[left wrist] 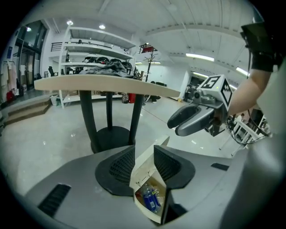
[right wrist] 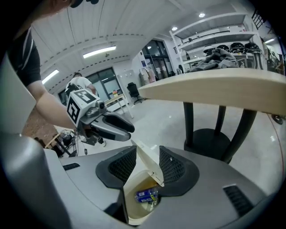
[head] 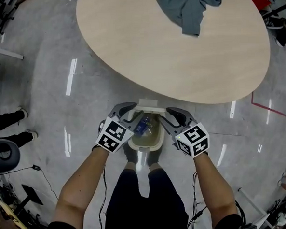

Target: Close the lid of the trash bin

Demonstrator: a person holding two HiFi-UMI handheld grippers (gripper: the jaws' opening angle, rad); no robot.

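Left gripper point(head: 130, 112), right gripper point(head: 168, 116), bin point(head: 156, 140) — rim part-hidden

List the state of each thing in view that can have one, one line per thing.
trash bin: open, with a blue bottle inside.
lid: raised upright, not yet closed.
left gripper: open, holding nothing, beside the bin.
right gripper: open, holding nothing, beside the bin.
cloth: crumpled, lying on the table.
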